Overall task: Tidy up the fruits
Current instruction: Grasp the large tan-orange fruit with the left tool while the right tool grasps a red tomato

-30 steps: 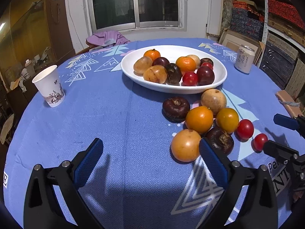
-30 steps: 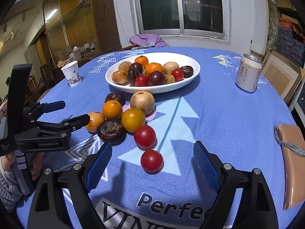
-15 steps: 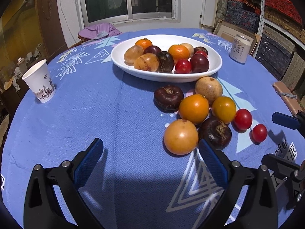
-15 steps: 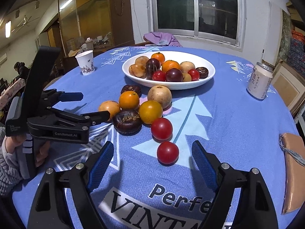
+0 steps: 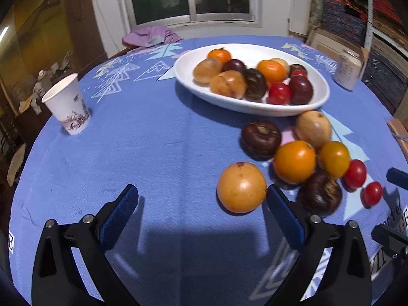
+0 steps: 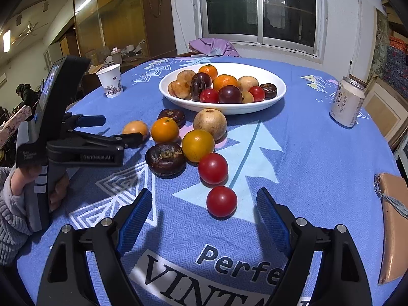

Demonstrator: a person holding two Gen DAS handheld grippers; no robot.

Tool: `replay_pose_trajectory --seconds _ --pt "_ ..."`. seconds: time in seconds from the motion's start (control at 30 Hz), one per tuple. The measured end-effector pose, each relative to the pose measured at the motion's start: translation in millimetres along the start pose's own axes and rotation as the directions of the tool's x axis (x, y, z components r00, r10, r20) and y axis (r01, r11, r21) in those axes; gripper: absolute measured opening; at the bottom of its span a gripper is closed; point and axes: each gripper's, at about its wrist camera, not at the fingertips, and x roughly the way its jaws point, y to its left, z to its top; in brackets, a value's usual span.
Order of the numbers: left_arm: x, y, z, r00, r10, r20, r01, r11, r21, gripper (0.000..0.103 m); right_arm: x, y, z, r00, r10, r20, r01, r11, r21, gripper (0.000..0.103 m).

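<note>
Left gripper (image 5: 202,207) wide open (empty), right gripper (image 6: 204,210) likewise, near red tomato (image 6: 221,201)

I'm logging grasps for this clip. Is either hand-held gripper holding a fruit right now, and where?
No. The left hand-held gripper and the right hand-held gripper are both open and hold nothing.

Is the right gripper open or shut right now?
Open. The right gripper has its blue fingers spread wide, empty, either side of the nearest red tomato, not touching it.

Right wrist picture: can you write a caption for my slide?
Open right gripper nears a red tomato below the fruit bowl.
</note>
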Motion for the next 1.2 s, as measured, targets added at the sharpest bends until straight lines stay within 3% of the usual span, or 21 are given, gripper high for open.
replay_pose_trajectory --seconds 0.53,0.63,0.7,0.83,0.9,0.97,1.2 --pt "-1.8 -4.1 -1.0 0.999 -0.045 0.007 0.045 0.999 0.023 0.098 0.3 1.4 -0.2 1.0 0.005 0.002 -0.005 1.0 -0.008 0.085" --pt "-5.6 -7.8 -1.7 0.999 -0.044 0.023 0.043 0.998 0.04 0.087 0.7 1.8 -0.3 1.0 0.006 0.001 -0.006 1.0 -0.01 0.085" --pt "-6.3 -10.3 -1.9 0.998 -0.056 0.024 0.055 0.997 0.051 0.07 0.8 2.0 -0.4 1.0 0.005 0.0 -0.005 1.0 -0.01 0.085" --pt "-5.7 -12.6 -2.3 0.997 -0.081 0.019 0.08 0.995 0.058 0.06 1.8 1.2 0.0 1.0 0.003 -0.005 -0.003 1.0 -0.004 0.085" --pt "-6.2 -14.2 -3.0 0.994 -0.109 0.017 0.108 0.992 0.064 0.046 1.7 0.8 -0.1 1.0 0.004 -0.005 -0.004 1.0 -0.004 0.085" --pt "-4.0 -17.1 -3.9 0.991 -0.131 0.001 0.131 0.989 0.074 0.038 1.7 0.7 0.0 1.0 0.004 -0.005 -0.004 1.0 -0.003 0.085" --pt "-4.3 -17.0 -4.7 0.987 -0.16 -0.001 0.16 0.985 0.07 0.038 1.4 1.1 0.2 1.0 0.003 -0.002 -0.003 1.0 -0.007 0.085"
